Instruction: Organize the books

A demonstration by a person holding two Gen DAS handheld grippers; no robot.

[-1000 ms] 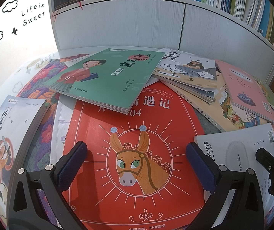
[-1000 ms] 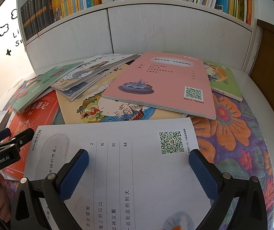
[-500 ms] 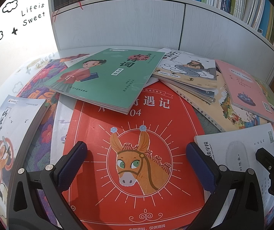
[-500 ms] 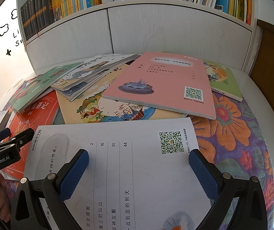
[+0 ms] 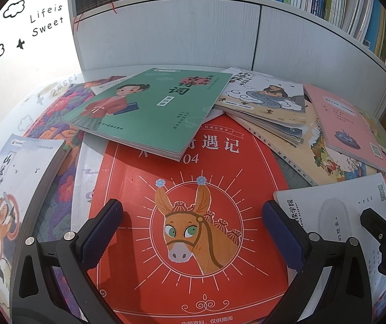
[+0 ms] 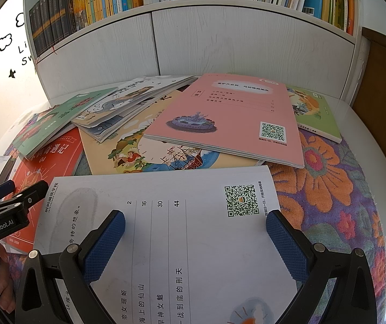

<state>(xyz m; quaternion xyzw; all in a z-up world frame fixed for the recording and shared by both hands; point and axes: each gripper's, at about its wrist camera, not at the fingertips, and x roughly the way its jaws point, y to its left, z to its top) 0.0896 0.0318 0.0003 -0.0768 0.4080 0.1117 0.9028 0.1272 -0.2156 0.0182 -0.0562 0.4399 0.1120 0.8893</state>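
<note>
The books lie scattered in overlapping layers on a table (image 6: 355, 118) covered with a flowered cloth (image 6: 328, 183), in front of a white bookshelf (image 6: 220, 40) whose upper shelf is packed with upright volumes. Nearest the left gripper (image 5: 193, 232) is a large red book (image 5: 193, 243) with a cartoon donkey head inside a sunburst ring and white Chinese characters above it; a green book (image 5: 149, 108) showing a child in a red robe rests across its far edge. Right of that sits a small stack topped by a cream illustrated book (image 5: 268, 97), lying over a wide picture book with a sailing ship (image 6: 149, 151), and a pink book (image 6: 233, 116) with a QR code overlaps that one. A light green book (image 6: 314, 113) peeks out behind the pink cover. At the far left edge a white book with a sword-bearing figure (image 5: 9, 189) lies apart. Under the right gripper (image 6: 195, 240) is a white book (image 6: 179, 229), back cover up, with a contents list and a green QR code. Both grippers hang wide open above their books, the blue pads spread far apart and gripping nothing; the left one's pads straddle the donkey, the right one's straddle the white cover. Compared with half a second and a second ago, nothing has shifted: books and both grippers sit exactly as before.
</note>
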